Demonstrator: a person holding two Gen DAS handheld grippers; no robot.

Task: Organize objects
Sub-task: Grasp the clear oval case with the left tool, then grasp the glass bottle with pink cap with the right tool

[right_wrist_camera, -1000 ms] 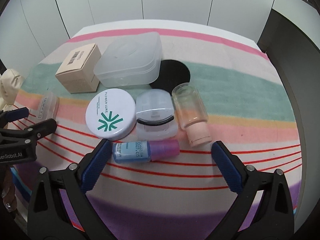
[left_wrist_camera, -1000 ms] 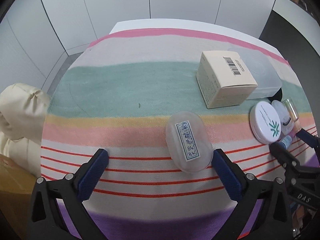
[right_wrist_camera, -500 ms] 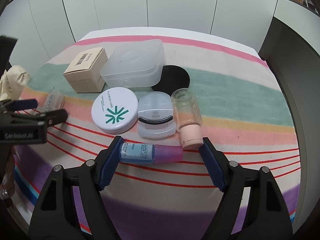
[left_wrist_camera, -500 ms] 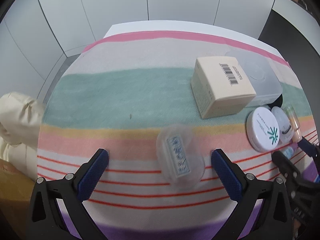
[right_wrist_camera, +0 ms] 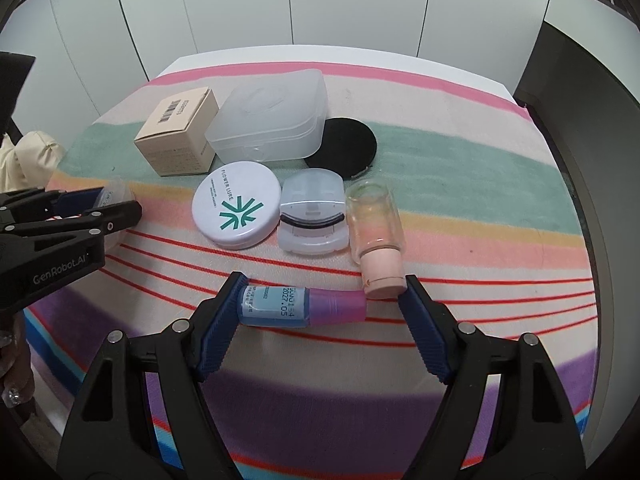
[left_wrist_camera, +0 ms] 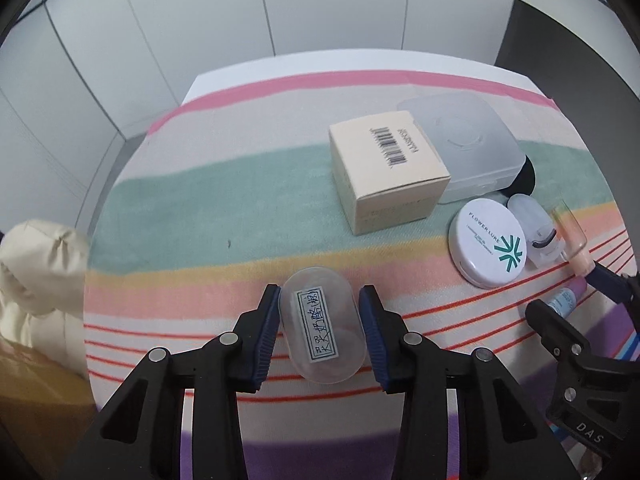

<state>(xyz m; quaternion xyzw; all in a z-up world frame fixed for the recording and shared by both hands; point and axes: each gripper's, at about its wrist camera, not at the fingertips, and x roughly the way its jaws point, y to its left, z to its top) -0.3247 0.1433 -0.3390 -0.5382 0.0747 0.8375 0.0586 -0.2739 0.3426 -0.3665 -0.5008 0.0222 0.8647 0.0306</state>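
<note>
My left gripper (left_wrist_camera: 320, 322) is shut on a clear oval case (left_wrist_camera: 322, 326) with a white handwritten label, on the striped cloth. It also shows at the left of the right wrist view (right_wrist_camera: 108, 206). My right gripper (right_wrist_camera: 320, 312) is open around a small blue and pink bottle (right_wrist_camera: 302, 306) that lies on its side; the left pad touches the bottle's blue end, the right pad stands apart from the cap. Behind it lie a white round compact (right_wrist_camera: 236, 210), a clear eyelash curler case (right_wrist_camera: 312, 216) and a glass bottle with a peach cap (right_wrist_camera: 374, 232).
A beige carton (left_wrist_camera: 386, 170), a frosted plastic box (left_wrist_camera: 466, 146) and a black round pad (right_wrist_camera: 342, 146) sit at the back of the striped cloth (left_wrist_camera: 224, 200). A cream bag (left_wrist_camera: 40, 264) lies off the table's left edge.
My left gripper has closed on the clear oval case. My right gripper has moved forward and narrowed around the blue and pink bottle.
</note>
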